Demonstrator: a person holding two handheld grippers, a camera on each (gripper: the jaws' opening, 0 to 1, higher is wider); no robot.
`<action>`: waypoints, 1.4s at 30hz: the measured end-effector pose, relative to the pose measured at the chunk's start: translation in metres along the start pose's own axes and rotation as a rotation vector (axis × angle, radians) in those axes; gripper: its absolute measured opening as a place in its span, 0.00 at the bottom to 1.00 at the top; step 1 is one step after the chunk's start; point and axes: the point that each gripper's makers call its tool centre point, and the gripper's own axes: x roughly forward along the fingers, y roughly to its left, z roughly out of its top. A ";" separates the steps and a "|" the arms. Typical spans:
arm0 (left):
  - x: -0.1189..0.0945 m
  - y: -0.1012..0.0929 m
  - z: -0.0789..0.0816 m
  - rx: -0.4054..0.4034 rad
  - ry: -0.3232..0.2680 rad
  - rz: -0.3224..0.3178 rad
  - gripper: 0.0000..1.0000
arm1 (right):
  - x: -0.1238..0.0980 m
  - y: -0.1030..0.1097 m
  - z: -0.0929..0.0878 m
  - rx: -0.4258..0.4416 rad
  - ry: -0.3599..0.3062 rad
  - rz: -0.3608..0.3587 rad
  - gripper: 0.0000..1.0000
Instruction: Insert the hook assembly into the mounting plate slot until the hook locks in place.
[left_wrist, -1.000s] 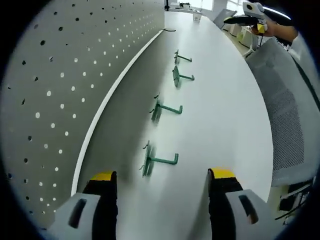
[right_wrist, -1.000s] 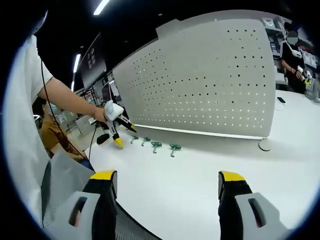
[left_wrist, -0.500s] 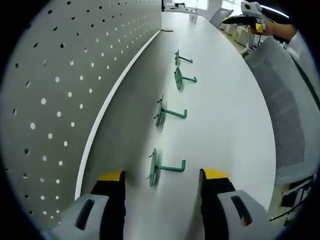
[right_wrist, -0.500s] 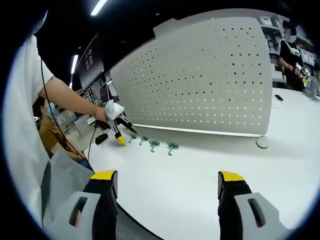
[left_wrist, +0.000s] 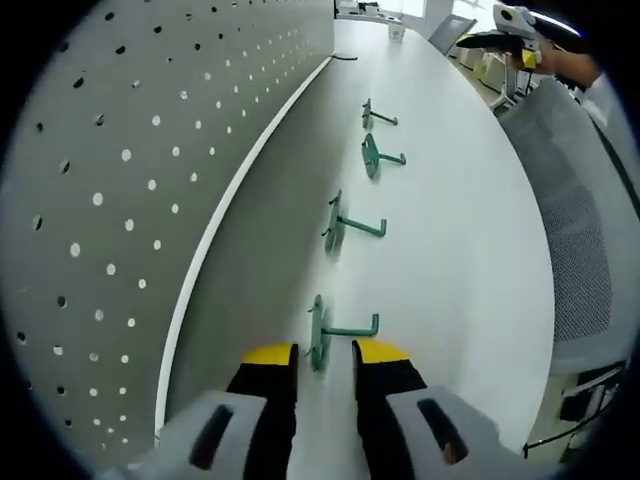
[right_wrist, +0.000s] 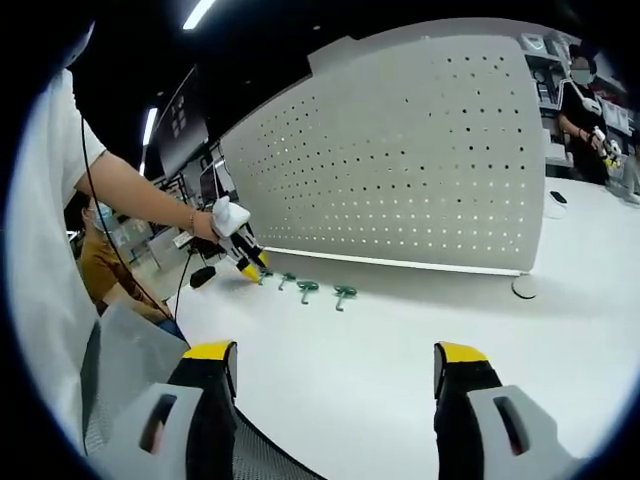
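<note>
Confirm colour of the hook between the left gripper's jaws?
Green hook, clearest in the left gripper view, with the left gripper closing around it.

In the left gripper view the pegboard wall (left_wrist: 120, 170) closes off the whole side from 8 to 11 o'clock. 4 green hooks (left_wrist: 340, 222) stand in a line along the desk (left_wrist: 460, 230), well apart, with gaps between them. The nearest hook (left_wrist: 322, 332) sits between the left gripper (left_wrist: 322, 352) tips. From 1 to 4 o'clock the desk is bare up to a mesh chair back (left_wrist: 585, 230).
</note>
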 end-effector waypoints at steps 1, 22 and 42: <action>0.000 0.000 0.000 -0.002 0.002 0.003 0.18 | 0.000 0.000 0.000 -0.001 0.000 -0.001 0.78; 0.000 0.006 -0.002 0.042 0.035 0.076 0.04 | -0.001 0.003 0.000 0.011 -0.013 0.008 0.77; -0.012 0.012 0.025 -0.116 -0.181 0.140 0.03 | -0.001 0.002 0.007 0.013 -0.037 0.005 0.77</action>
